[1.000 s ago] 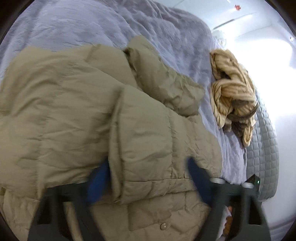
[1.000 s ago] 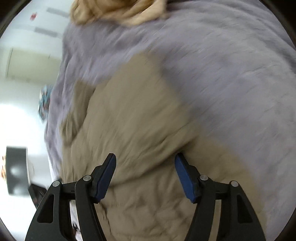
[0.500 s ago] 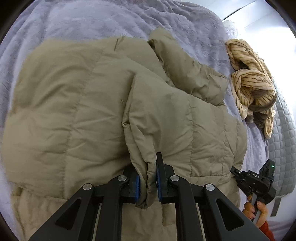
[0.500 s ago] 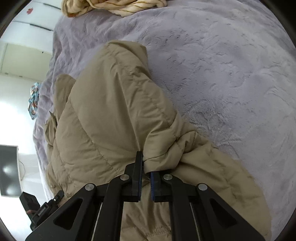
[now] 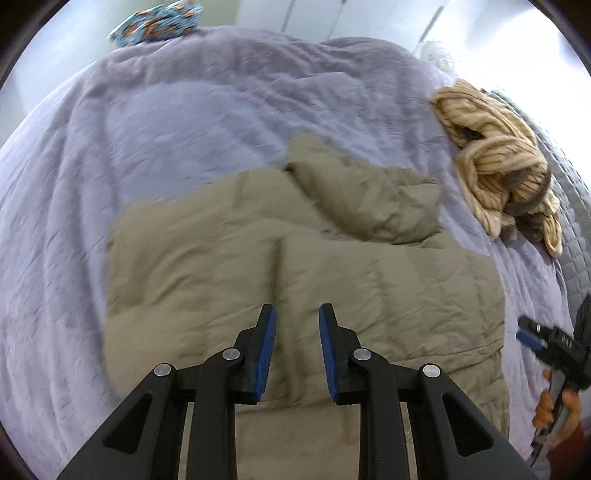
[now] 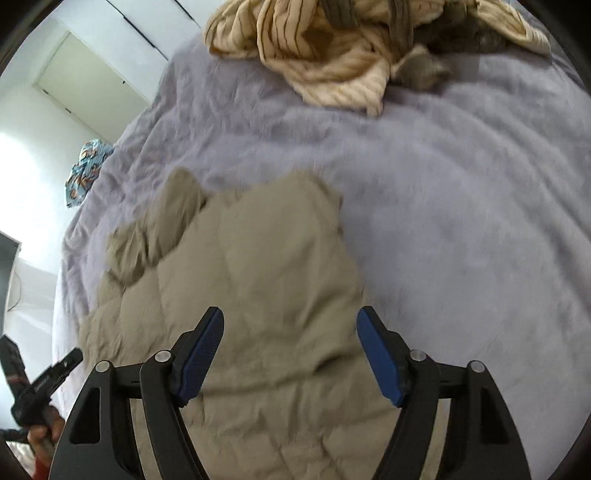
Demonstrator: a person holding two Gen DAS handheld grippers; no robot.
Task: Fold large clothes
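A tan quilted puffer jacket (image 5: 295,266) lies folded on a lilac plush bedspread (image 5: 184,122), its hood bunched at the far end. It also shows in the right wrist view (image 6: 258,280). My left gripper (image 5: 296,314) hovers over the jacket's near part, its blue pads apart and empty. My right gripper (image 6: 290,317) hovers over the jacket's right side, wide open and empty. Each gripper shows at the edge of the other's view: the right one (image 5: 532,334) and the left one (image 6: 55,369).
A crumpled beige striped garment (image 5: 495,162) lies at the bed's right side, also in the right wrist view (image 6: 332,44). A blue patterned cloth (image 5: 155,22) sits at the far edge. A grey quilted mattress side (image 5: 576,229) and white walls lie beyond.
Both grippers were shut on folds of the jacket half a second ago. They have let go, opened and pulled back above it. The jacket now lies flatter.
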